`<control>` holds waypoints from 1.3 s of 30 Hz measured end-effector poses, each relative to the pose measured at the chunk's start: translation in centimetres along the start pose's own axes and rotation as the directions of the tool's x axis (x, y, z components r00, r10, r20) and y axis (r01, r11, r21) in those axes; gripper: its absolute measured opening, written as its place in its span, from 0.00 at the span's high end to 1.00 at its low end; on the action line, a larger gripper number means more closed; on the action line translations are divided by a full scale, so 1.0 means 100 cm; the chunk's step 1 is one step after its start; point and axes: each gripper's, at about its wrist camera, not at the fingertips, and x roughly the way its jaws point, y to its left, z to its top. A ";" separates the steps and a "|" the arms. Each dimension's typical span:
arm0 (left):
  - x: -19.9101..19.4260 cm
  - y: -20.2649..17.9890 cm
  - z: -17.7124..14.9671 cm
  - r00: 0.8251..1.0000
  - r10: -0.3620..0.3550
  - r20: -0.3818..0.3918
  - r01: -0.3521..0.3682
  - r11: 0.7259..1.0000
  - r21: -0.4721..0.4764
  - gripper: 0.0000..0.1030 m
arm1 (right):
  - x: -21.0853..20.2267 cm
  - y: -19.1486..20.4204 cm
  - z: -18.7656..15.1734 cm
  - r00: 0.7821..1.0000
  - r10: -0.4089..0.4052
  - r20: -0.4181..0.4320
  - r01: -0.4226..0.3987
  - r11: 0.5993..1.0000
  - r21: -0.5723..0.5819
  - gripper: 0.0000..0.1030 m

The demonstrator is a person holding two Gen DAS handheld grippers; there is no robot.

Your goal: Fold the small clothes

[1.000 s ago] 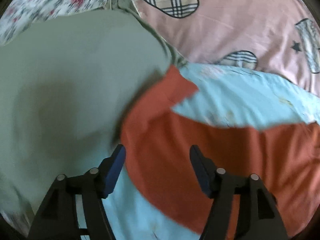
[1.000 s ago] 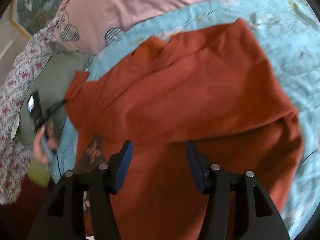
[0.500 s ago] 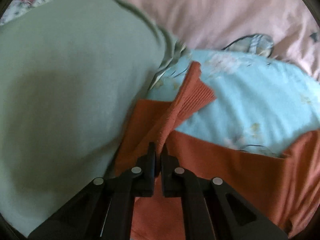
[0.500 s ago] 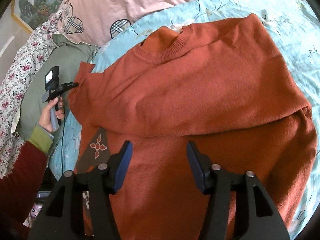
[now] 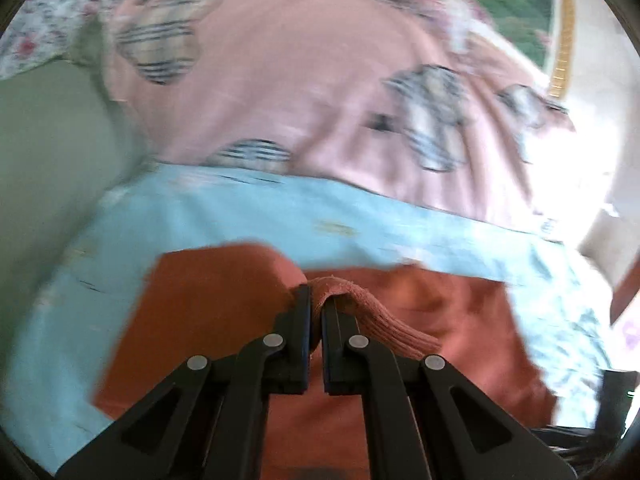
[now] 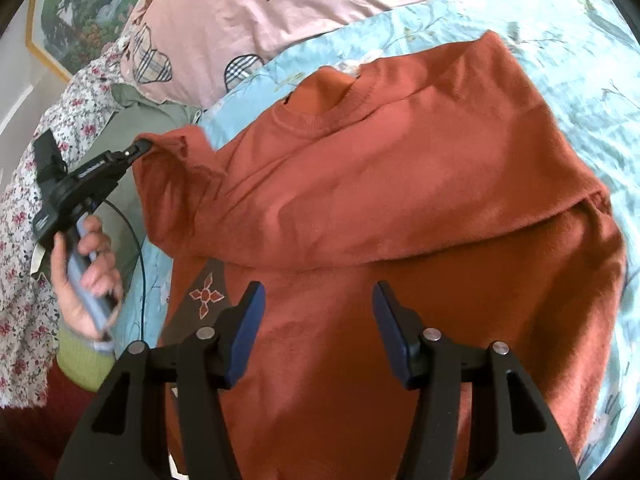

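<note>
- My left claw (image 5: 315, 322) is clenched on the ribbed sleeve cuff (image 5: 372, 316) of the orange sweater (image 6: 400, 208), lifting it to fold inward.
- My right claw (image 6: 316, 320) hangs released above the sweater's lower half, ready to help.
- The sweater lies spread on the blue quilt (image 6: 560, 40).

The left gripper (image 5: 315, 309) is clamped shut on the sweater (image 6: 400, 184) cuff, held out near the left edge of the bed (image 6: 580, 60) by the left hand (image 6: 86, 276), fingers wrapped round its handle. The right gripper (image 6: 316, 332) is held half open above the sweater, pointed steeply down, nothing between its pads.
</note>
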 end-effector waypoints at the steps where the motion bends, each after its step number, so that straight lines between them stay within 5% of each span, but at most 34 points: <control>1: -0.001 -0.021 -0.008 0.999 -0.037 -0.006 0.037 0.999 0.005 0.98 | -0.003 -0.003 0.000 1.000 -0.005 0.008 0.004 1.000 0.005 0.45; 4: 0.022 -0.065 -0.032 0.993 -0.101 -0.067 0.103 0.994 0.030 0.97 | -0.011 -0.010 0.001 0.999 -0.024 0.031 0.023 0.999 0.028 0.45; 10: 0.072 -0.101 -0.083 0.971 -0.089 -0.220 0.110 0.990 0.088 0.96 | -0.027 -0.030 0.005 0.995 -0.061 0.072 0.054 0.994 0.093 0.45; 15: 0.063 -0.092 -0.104 0.961 -0.097 -0.260 0.123 0.989 0.085 0.71 | -0.021 -0.043 0.013 0.993 -0.049 0.103 0.029 0.982 0.189 0.34; 20: 0.019 -0.056 -0.108 0.979 -0.023 -0.204 0.037 0.997 0.066 0.62 | 0.010 -0.041 0.029 0.996 0.054 0.076 -0.072 0.963 0.260 0.34; 23: -0.010 -0.017 -0.109 0.985 0.093 -0.146 -0.090 0.996 0.029 0.55 | 0.031 -0.036 0.040 0.982 0.175 0.065 -0.186 0.928 0.322 0.34; 26: -0.025 0.031 -0.115 0.967 0.213 -0.137 -0.221 0.974 -0.048 0.52 | 0.054 -0.022 0.051 0.971 0.235 0.041 -0.235 0.910 0.342 0.34; 32: -0.013 0.094 -0.126 0.935 0.270 -0.231 -0.305 0.943 -0.131 0.51 | 0.106 -0.017 0.070 0.972 0.236 0.002 -0.217 0.891 0.399 0.35; 33: -0.011 0.097 -0.125 0.935 0.269 -0.233 -0.304 0.944 -0.131 0.51 | 0.110 -0.017 0.074 0.977 0.214 0.015 -0.202 0.896 0.395 0.39; 35: -0.003 0.099 -0.124 0.931 0.268 -0.249 -0.304 0.945 -0.121 0.51 | 0.113 -0.016 0.084 0.985 0.173 0.028 -0.171 0.915 0.365 0.86; 39: 0.012 0.098 -0.119 0.925 0.287 -0.250 -0.321 0.941 -0.109 0.51 | 0.075 -0.008 0.103 0.969 0.177 0.170 -0.218 0.940 0.262 0.91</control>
